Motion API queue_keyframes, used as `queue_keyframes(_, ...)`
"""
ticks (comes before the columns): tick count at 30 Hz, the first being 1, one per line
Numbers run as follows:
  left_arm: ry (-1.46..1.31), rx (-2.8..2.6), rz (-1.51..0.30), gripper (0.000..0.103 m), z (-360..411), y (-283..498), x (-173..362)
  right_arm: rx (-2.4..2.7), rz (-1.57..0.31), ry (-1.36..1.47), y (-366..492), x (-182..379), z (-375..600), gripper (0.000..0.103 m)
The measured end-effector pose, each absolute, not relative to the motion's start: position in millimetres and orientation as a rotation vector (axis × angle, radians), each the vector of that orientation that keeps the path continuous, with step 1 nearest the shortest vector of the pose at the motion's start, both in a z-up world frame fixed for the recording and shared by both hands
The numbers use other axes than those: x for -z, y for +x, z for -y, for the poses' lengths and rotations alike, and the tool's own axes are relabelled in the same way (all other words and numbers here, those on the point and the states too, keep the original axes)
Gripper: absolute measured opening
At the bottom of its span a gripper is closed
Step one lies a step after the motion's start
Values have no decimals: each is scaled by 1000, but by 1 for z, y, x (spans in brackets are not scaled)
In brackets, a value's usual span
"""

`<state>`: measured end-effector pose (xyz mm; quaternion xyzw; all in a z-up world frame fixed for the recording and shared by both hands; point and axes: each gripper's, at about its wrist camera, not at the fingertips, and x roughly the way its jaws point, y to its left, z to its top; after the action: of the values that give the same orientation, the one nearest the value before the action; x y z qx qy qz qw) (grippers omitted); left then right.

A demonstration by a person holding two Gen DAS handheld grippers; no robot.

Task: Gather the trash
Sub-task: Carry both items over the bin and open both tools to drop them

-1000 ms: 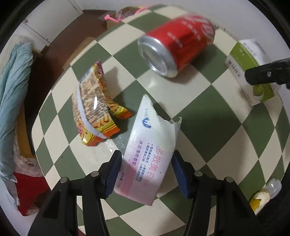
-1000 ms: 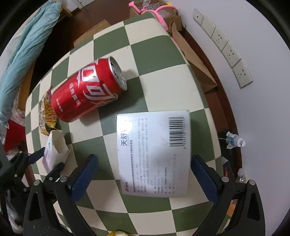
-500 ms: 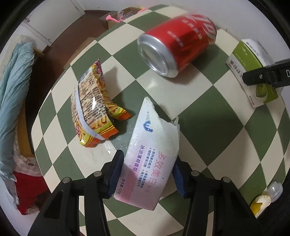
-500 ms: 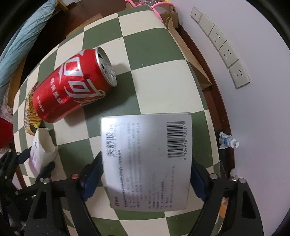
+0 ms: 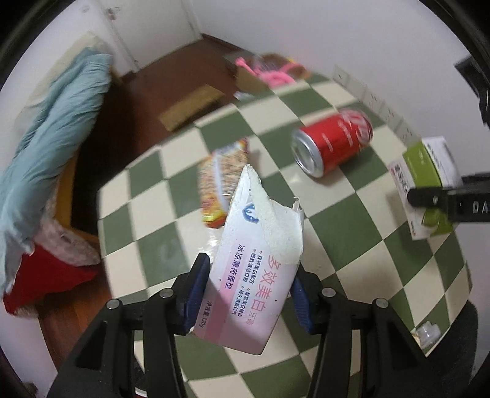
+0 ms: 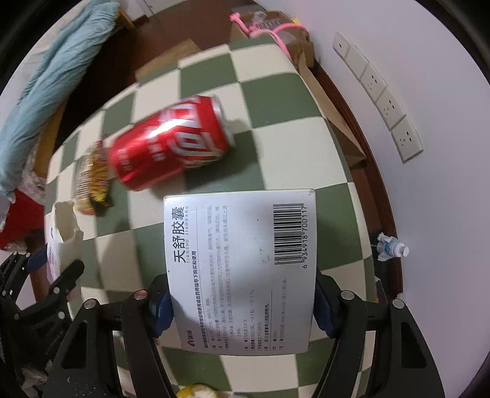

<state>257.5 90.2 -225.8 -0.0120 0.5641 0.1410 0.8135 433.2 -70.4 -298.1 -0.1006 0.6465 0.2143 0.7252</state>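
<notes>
My left gripper (image 5: pixel 248 287) is shut on a torn white and pink toothpaste box (image 5: pixel 257 263) and holds it lifted above the checkered table (image 5: pixel 352 245). My right gripper (image 6: pixel 242 303) is shut on a white medicine box (image 6: pixel 242 269) with a barcode, also raised off the table. That box shows green-sided in the left wrist view (image 5: pixel 425 183). A red soda can (image 6: pixel 171 140) lies on its side on the table, also in the left wrist view (image 5: pixel 333 147). A yellow snack wrapper (image 5: pixel 220 180) lies left of the can, partly behind the toothpaste box.
The green and cream table (image 6: pixel 275 91) stands against a white wall with sockets (image 6: pixel 382 101). A cardboard box with pink cord (image 6: pixel 269 27) sits beyond its far edge. Light blue cloth (image 5: pixel 52 137) and red cloth (image 5: pixel 49 278) lie left. A small bottle (image 6: pixel 392 248) lies on the floor.
Both grippers closed on their boxes and lifted them off the table. Both views tilted up, so the can and wrapper now sit farther away.
</notes>
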Motion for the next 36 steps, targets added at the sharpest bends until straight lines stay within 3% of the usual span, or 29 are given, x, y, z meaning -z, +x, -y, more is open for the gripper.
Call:
queue_keyframes(13, -223, -526, -933, 47, -156, 135, 127, -681, -1244, -181, 340, 194, 34, 73)
queue_keyframes(20, -287, -655, -875, 47, -204, 51, 110, -852, -1171, -180, 265, 150, -24, 73)
queue_keyframes(29, -491, -824, -877, 47, -289, -63, 149, -1065, -1177, -278, 155, 155, -138, 73)
queue_keyframes(36, -853, -838, -915, 47, -365, -126, 233, -1134, -1250, -399, 84, 210, -228, 73)
